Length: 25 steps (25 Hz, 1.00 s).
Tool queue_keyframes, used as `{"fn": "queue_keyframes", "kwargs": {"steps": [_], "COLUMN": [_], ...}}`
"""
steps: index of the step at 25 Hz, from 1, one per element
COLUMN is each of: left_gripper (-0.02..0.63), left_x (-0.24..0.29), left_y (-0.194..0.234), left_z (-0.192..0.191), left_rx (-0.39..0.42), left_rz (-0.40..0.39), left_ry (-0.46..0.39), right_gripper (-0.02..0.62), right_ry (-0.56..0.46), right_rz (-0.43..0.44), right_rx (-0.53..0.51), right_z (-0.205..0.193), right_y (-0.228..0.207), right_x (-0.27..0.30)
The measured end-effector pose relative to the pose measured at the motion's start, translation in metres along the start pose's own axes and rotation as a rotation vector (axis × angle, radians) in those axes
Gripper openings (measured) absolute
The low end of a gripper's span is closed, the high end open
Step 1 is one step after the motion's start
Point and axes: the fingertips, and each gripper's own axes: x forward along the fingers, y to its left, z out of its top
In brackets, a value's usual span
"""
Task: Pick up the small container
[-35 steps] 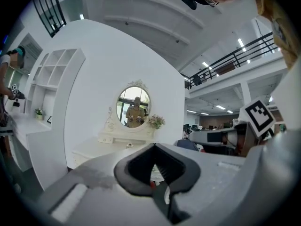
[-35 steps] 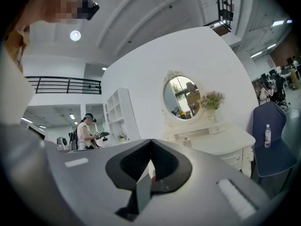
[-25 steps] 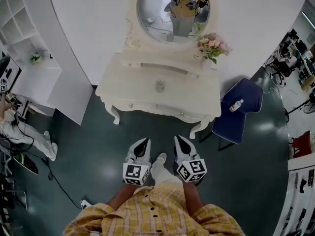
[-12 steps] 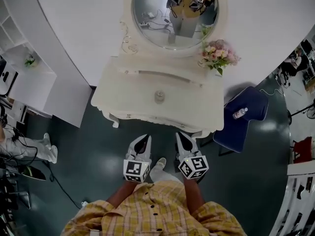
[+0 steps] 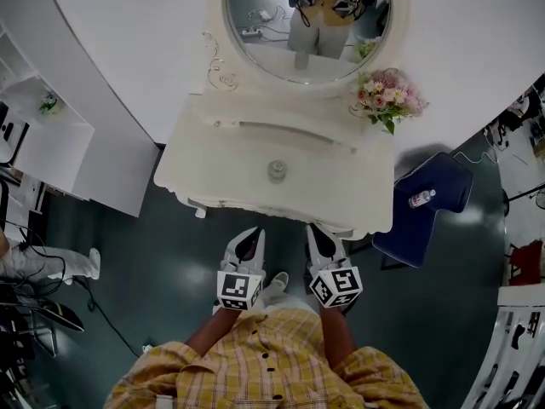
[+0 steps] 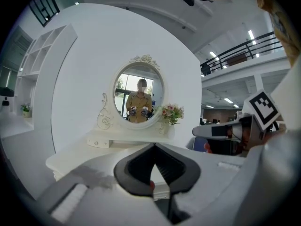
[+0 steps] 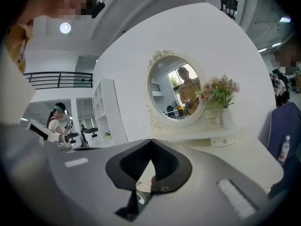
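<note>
The small container (image 5: 277, 170), a little greyish jar, stands in the middle of the white dressing table (image 5: 213, 164). Both grippers hang side by side in front of the table's near edge, short of the jar. In the head view my left gripper (image 5: 251, 233) is shut and holds nothing, and my right gripper (image 5: 316, 229) is also shut and empty. In the left gripper view the jaws of my left gripper (image 6: 154, 146) meet at their tips, and the jar is hidden behind them. My right gripper (image 7: 151, 141) shows the same closed tips.
An oval mirror (image 5: 302, 15) and a vase of pink flowers (image 5: 390, 96) stand at the table's back. A blue chair (image 5: 430, 207) with a bottle (image 5: 421, 198) is on the right. White shelves (image 5: 43, 118), cables and a person's legs (image 5: 38, 261) are on the left.
The table has come nearer and larger in the head view. Both grippers have moved forward up to its front edge, still shut and side by side.
</note>
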Motion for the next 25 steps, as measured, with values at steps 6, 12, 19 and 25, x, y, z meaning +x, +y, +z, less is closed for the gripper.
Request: {"fn": "queue_keyframes", "kwargs": {"steps": [6,12,19,25], "left_gripper": [0.001,0.001,0.0,0.002], "left_x": [0.016,0.036,0.066,0.096], "left_y": [0.014,0.024,0.038,0.049], "left_z": [0.0,0.01,-0.004,-0.014], "left_rx": [0.003,0.014,0.04,0.066], "left_rz": [0.015,0.009,-0.021,-0.05], "left_ry": [0.009,0.033,0.091,0.124], "right_gripper": [0.003,0.003,0.003,0.003], "right_ry": [0.02,0.034,0.052,0.072], "right_rz": [0.005,-0.022,-0.048,-0.077], "right_rx": [-0.058,-0.031,-0.009,0.007], "right_z": [-0.005,-0.005,-0.004,-0.016], "right_y": [0.004,-0.004,-0.017,-0.027], "right_x": [0.012,0.028,0.052,0.065]}}
